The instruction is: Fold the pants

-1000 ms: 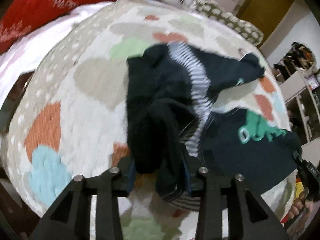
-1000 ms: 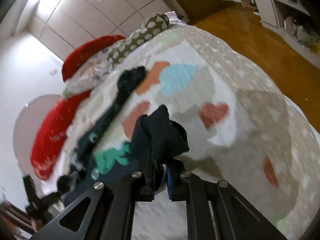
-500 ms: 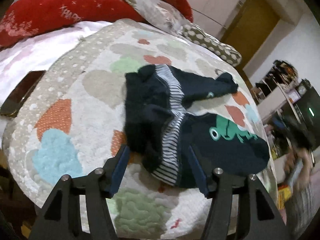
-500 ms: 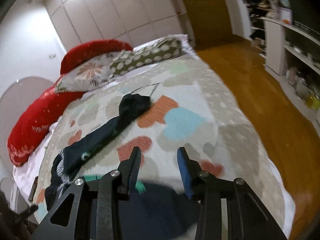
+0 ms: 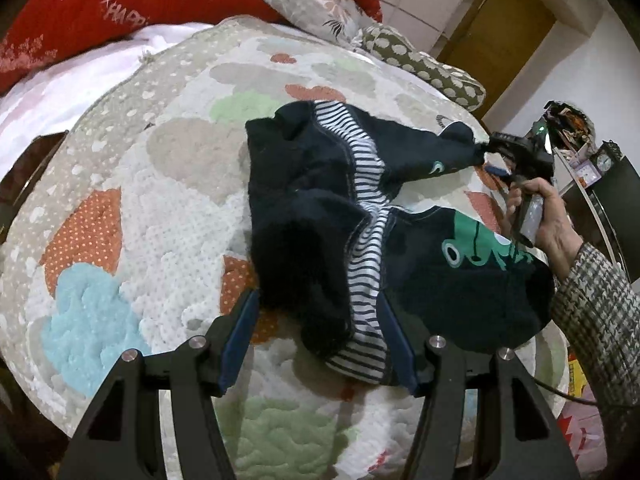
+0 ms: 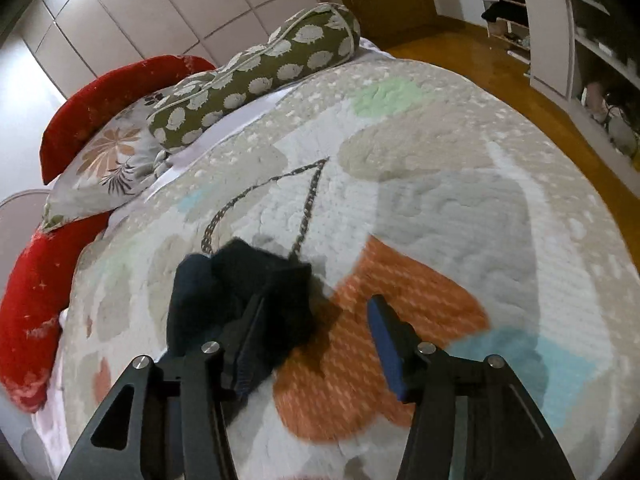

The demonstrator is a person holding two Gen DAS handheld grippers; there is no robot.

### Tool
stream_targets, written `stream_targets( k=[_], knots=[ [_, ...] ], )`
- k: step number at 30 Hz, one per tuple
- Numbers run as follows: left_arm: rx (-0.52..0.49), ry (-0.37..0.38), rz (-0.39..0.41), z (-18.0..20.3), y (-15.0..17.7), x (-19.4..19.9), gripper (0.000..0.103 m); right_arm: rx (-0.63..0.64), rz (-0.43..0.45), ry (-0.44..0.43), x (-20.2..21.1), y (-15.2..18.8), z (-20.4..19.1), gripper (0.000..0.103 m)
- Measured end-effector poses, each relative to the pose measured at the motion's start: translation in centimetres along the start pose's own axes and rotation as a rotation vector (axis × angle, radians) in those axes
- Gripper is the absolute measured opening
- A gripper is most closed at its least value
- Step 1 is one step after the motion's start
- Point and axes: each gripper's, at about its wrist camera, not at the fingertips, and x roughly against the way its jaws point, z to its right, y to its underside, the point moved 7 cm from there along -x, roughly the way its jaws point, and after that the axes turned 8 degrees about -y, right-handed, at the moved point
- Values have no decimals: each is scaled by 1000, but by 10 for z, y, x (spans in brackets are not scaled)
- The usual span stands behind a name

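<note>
Dark navy pants (image 5: 320, 184) with a striped waistband (image 5: 366, 248) and a green frog print (image 5: 476, 244) lie crumpled on the quilted bedspread (image 5: 160, 184). My left gripper (image 5: 318, 340) is open, and the bunched waistband end lies loose between its fingers. One leg stretches away to its cuff (image 5: 460, 136), where a hand in a checked sleeve (image 5: 592, 300) holds my right gripper (image 5: 486, 148). In the right wrist view the right gripper (image 6: 316, 340) has its jaws opening. That dark cuff (image 6: 240, 292) lies by its left finger (image 6: 248, 336), unpinched.
Red pillows (image 5: 120, 4), a floral pillow (image 6: 112, 160) and a green spotted bolster (image 6: 256, 76) line the head of the bed. A thin patterned cord (image 6: 308, 200) lies on the quilt beyond the cuff. Wooden floor (image 6: 512, 64) and shelves (image 6: 580, 40) are to the right.
Both grippers let go of the pants and opened. The left one drew back slightly from the waistband. The right one swung from the near leg's end across to the far leg's cuff.
</note>
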Motion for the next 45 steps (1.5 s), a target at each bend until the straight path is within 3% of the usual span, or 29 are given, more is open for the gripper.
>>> stream_targets(
  k=[1, 2, 3, 10, 16, 19, 21, 22, 25, 28, 35, 37, 39, 45],
  knots=[
    [7, 2, -4, -1, 0, -1, 60, -2, -2, -30, -1, -1, -3, 53],
    [16, 4, -8, -2, 0, -3, 60, -19, -29, -106, -2, 1, -11, 21],
    [22, 5, -12, -3, 0, -3, 60, -34, -51, -143, 0, 3, -16, 9],
    [28, 41, -11, 4, 7, 11, 60, -12, -7, -188, 79, 2, -40, 9],
    [26, 43, 7, 5, 15, 31, 60, -20, 30, -175, 144, 15, -21, 9],
    [20, 33, 7, 6, 20, 39, 60, -26, 13, -72, 142, 30, 9, 14],
    [13, 26, 11, 6, 23, 46, 63, -44, -20, 88, 135, 50, 45, 24],
    [12, 21, 20, 5, 25, 50, 67, -63, -28, 122, 135, 58, 59, 24],
    [26, 11, 29, 1, 29, 56, 71, -106, -10, 86, 146, 76, 76, 25],
    [31, 7, 17, 2, 33, 55, 71, -54, 13, 60, 163, 87, 64, 25],
    [-60, -42, 33, 27, 43, 60, 73, 52, -31, -135, 166, 122, -9, 28],
    [-81, -66, 52, 31, 44, 64, 77, 111, -30, -182, 169, 147, -31, 34],
    [-99, -90, 64, 32, 45, 67, 77, 161, -20, -179, 176, 175, -38, 47],
    [-139, -140, 74, 47, 49, 67, 77, 163, 10, -142, 201, 228, -14, 50]
  ],
)
